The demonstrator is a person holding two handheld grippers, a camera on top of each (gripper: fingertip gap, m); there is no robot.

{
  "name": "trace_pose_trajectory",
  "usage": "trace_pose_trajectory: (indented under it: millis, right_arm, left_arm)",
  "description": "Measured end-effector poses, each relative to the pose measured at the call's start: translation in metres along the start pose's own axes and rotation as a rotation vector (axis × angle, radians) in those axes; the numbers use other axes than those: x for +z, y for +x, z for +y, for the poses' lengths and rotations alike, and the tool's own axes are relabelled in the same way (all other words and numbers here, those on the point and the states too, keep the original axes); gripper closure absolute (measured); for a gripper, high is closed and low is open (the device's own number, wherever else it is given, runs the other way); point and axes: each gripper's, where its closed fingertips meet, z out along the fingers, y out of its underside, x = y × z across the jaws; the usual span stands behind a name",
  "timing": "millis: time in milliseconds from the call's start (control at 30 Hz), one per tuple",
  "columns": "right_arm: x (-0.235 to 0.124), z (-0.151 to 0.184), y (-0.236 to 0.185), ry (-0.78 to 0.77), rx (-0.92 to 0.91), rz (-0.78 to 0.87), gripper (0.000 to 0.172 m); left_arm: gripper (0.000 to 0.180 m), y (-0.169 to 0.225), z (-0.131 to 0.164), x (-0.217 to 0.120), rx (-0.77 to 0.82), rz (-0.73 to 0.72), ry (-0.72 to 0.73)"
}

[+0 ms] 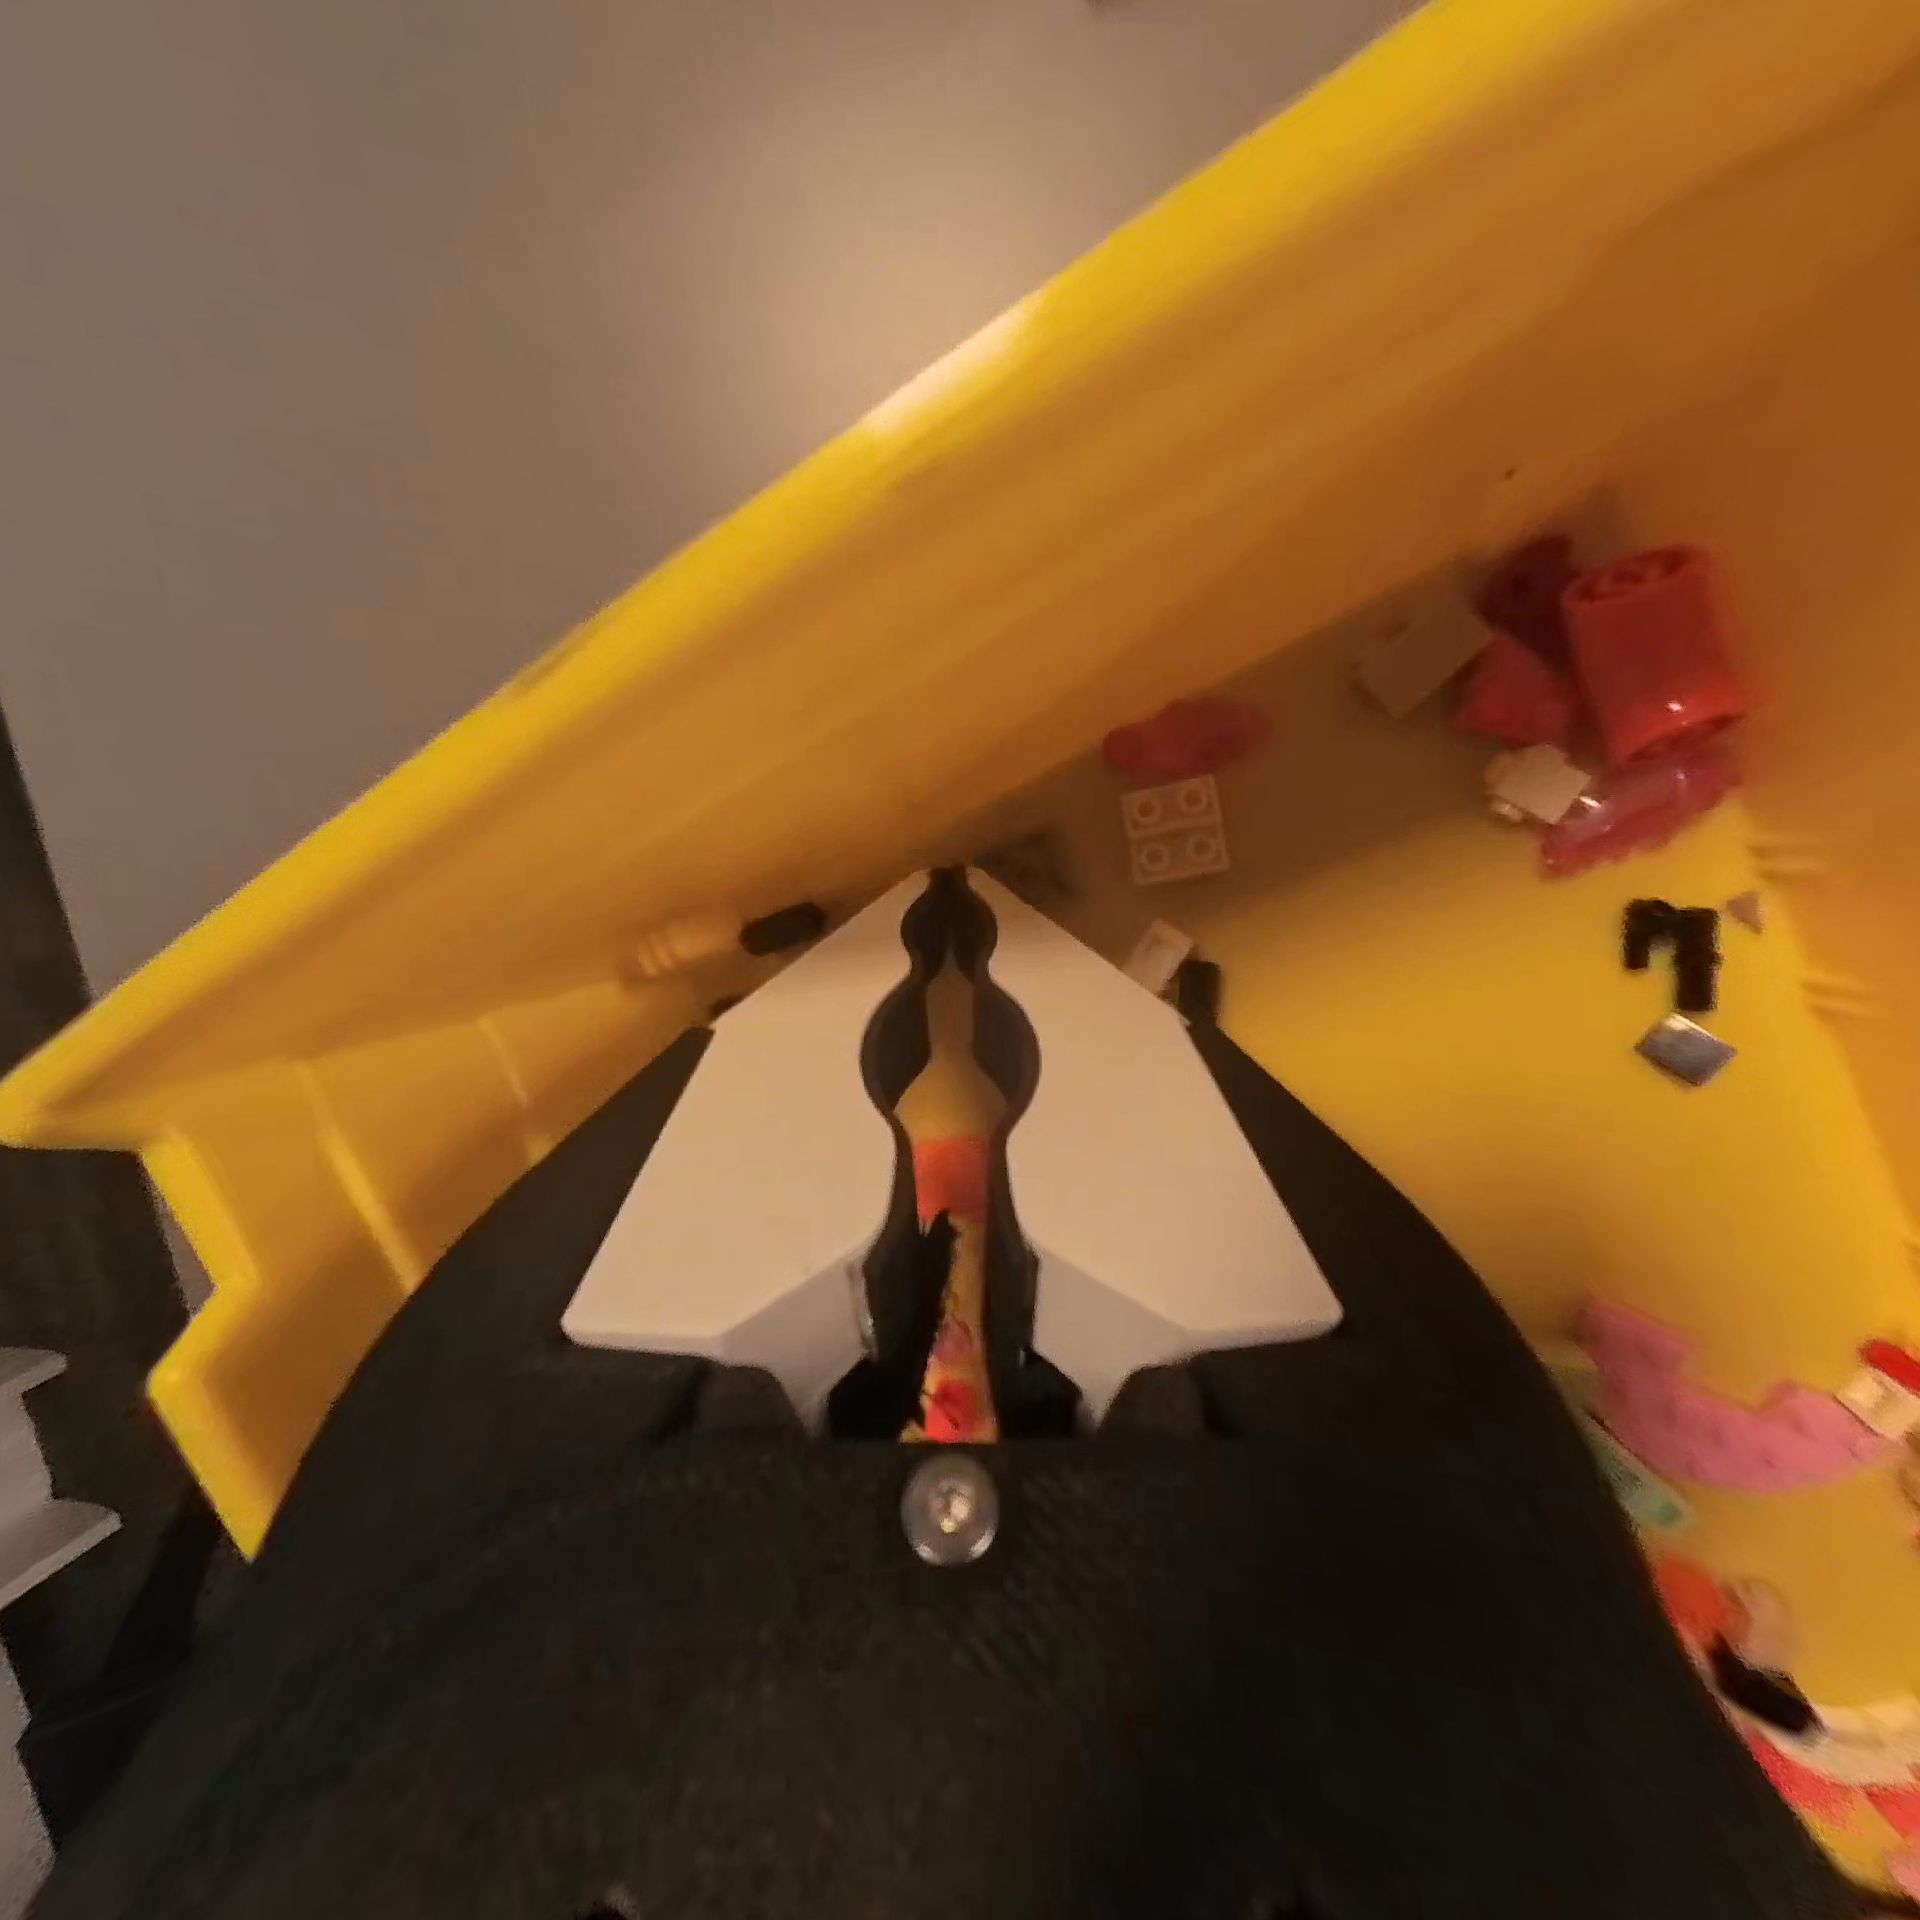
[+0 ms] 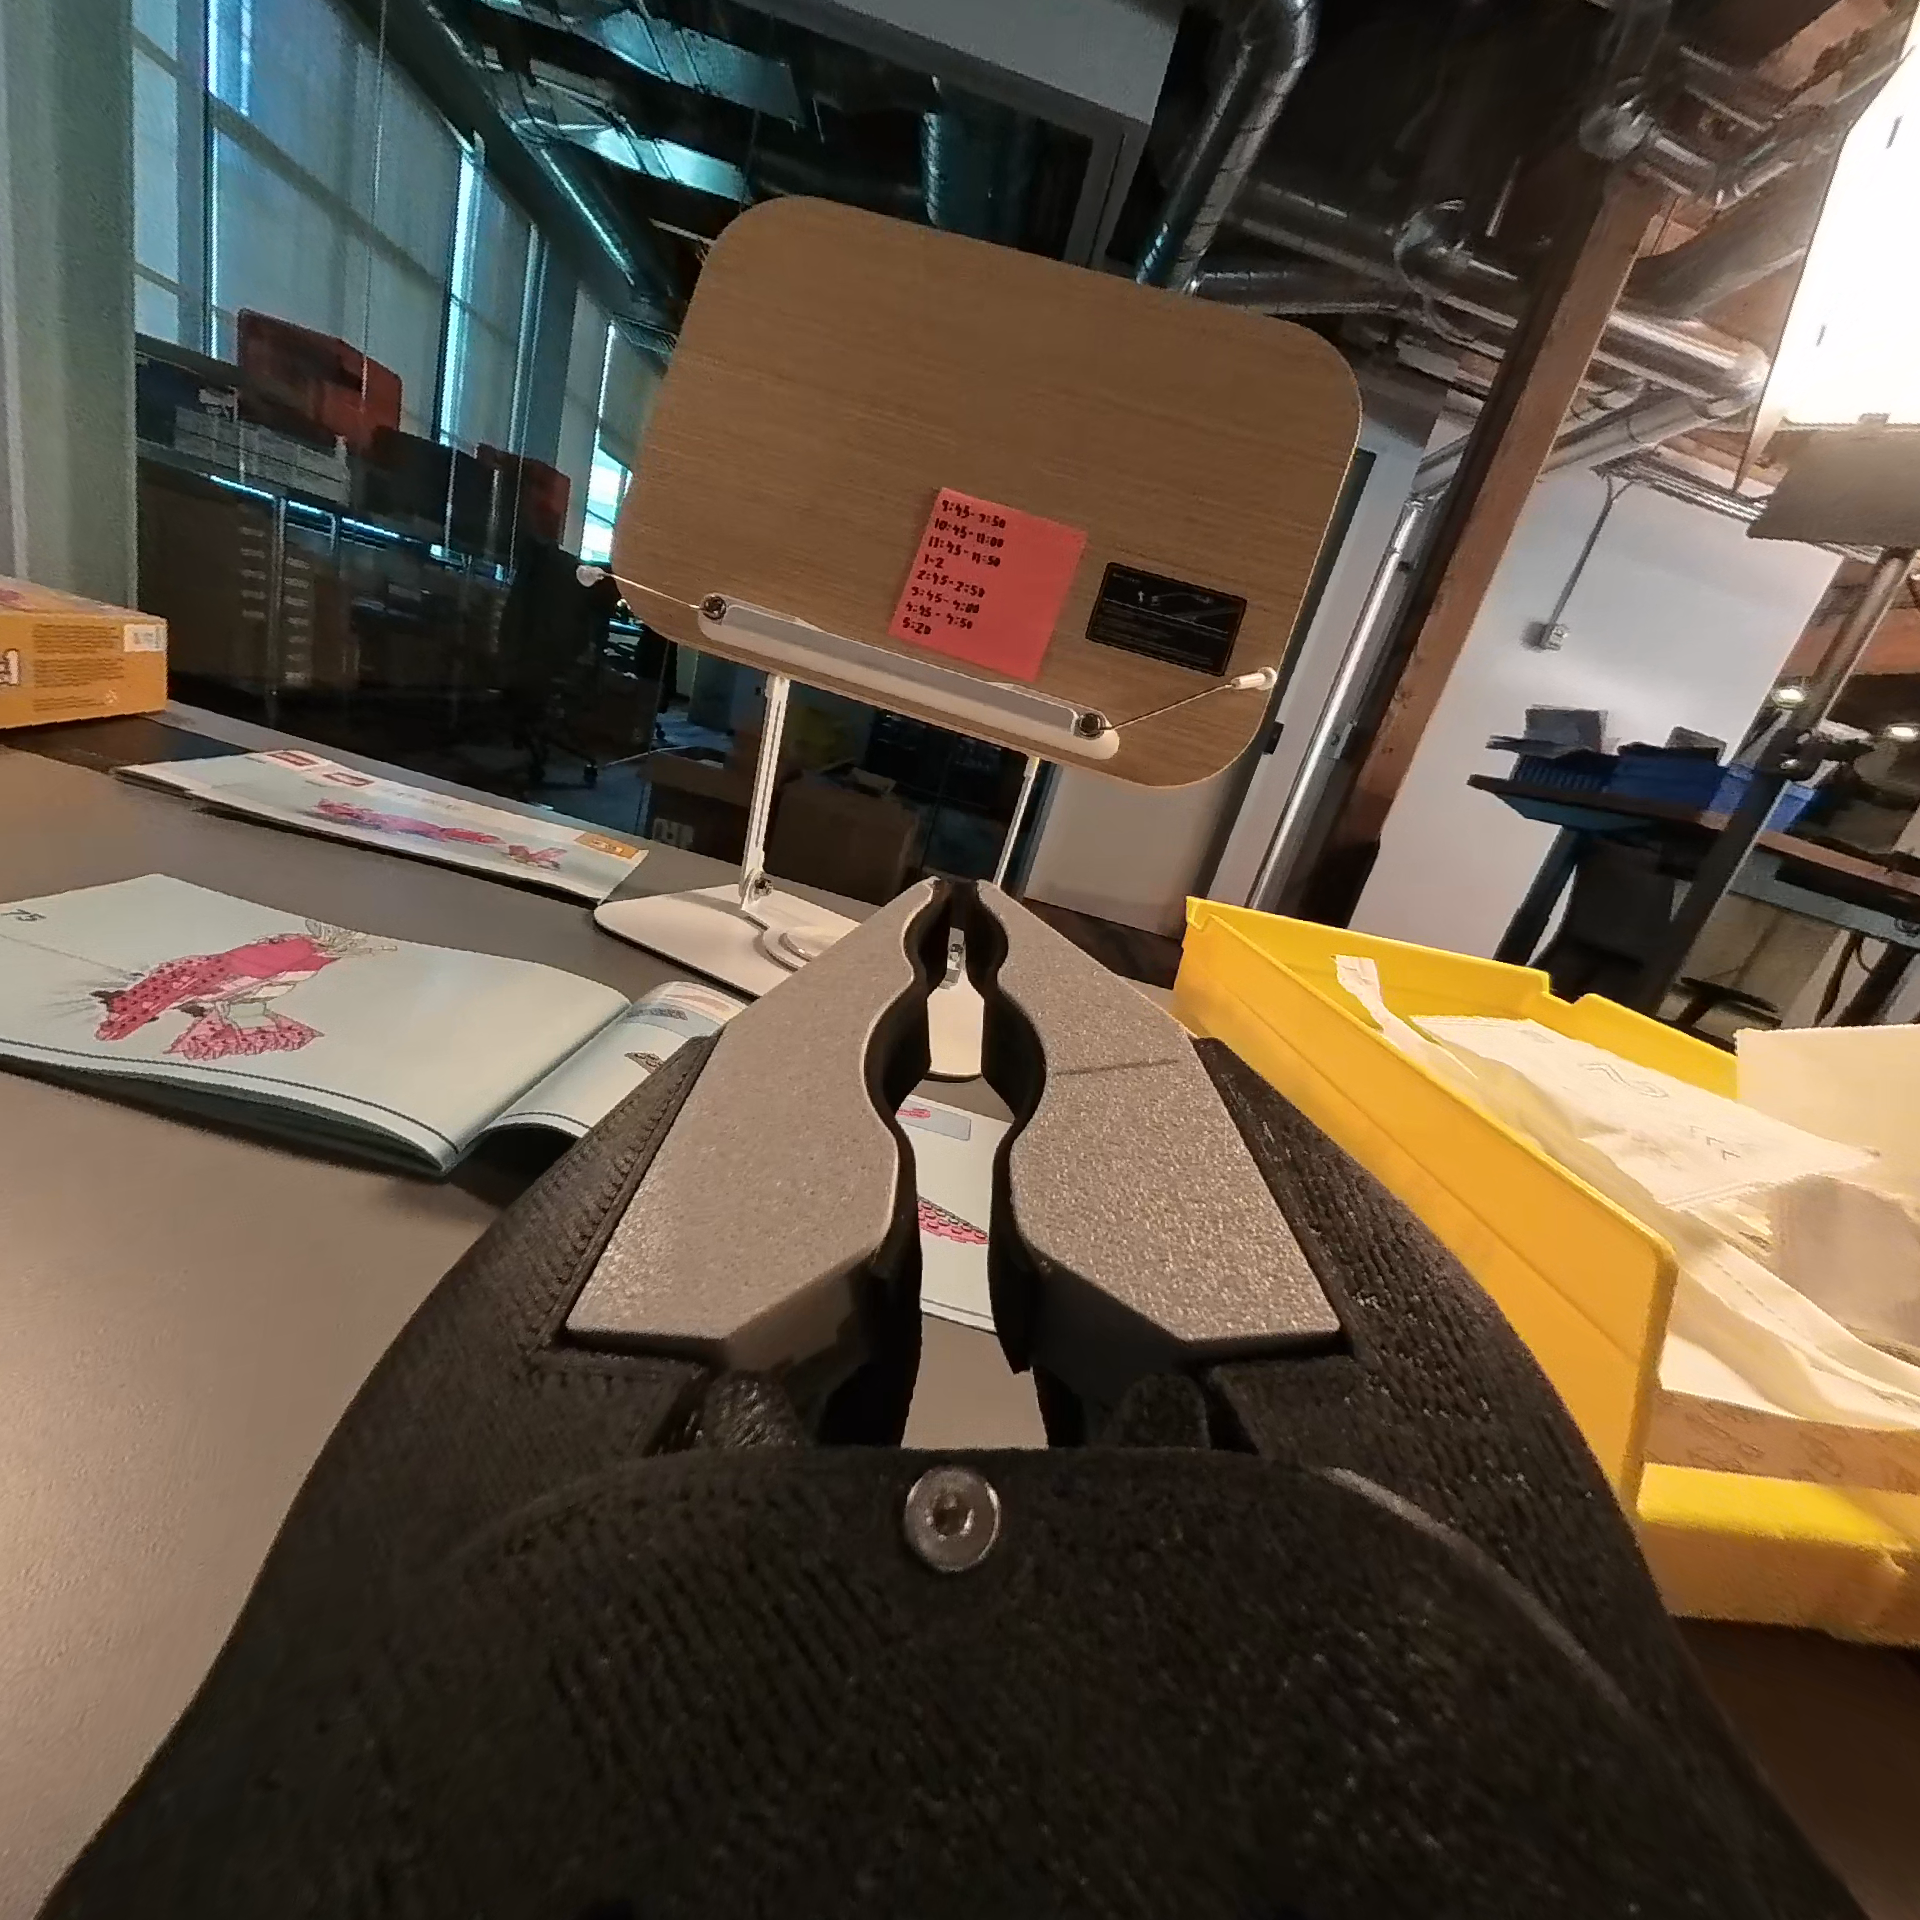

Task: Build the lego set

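Left hand-held gripper, fingertips closed together on nothing visible, reaches into a yellow bin of loose toy bricks. Right hand-held gripper, closed and bare, hovers above the desk beside an open booklet.

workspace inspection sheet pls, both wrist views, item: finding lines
surface: dark table, matte, with booklets and a stand on it
job's things: yellow bin holding loose bricks: red pieces, tan plate, pink pieces
clutter: open booklet; second booklet; wooden stand with a pink note; yellow tray of paper bags
grippers: left tongs shut, tips at the bin's inner wall; right tongs shut, nothing between them, above the table
cables: nothing seen
surroundings: windows, ceiling ducts, workbenches behind
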Motion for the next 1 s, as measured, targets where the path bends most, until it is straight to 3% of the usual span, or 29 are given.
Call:
trace_pose_trajectory:
  millis: [133, 267, 400, 467, 833, 1000]
  right_arm:
    - [0.000, 0.000, -0.002, -0.003, -0.003, -0.008, 0.172]
    - [0.001, 0.001, -0.003, -0.006, 0.000, -0.013, 0.172]
    - [0.002, 0.002, -0.005, -0.013, 0.001, -0.023, 0.172]
    - [0.002, 0.003, -0.006, -0.015, 0.000, -0.027, 0.172]
    - [0.002, 0.003, -0.007, -0.014, 0.004, -0.036, 0.172]
    - [0.002, 0.003, -0.007, -0.013, 0.008, -0.037, 0.172]
  left_arm:
    - [0.180, 0.027, 0.011, -0.013, -0.029, 0.216, -0.113]
    - [0.180, 0.014, -0.002, -0.023, 0.043, 0.175, -0.011]
    - [0.149, 0.026, 0.001, -0.029, 0.133, 0.282, -0.008]
    - [0.145, 0.031, 0.007, -0.026, 0.156, 0.305, -0.040]
    - [0.153, 0.028, 0.015, -0.011, 0.113, 0.308, -0.080]
    - [0.165, 0.033, 0.017, -0.013, 0.175, 0.292, -0.068]
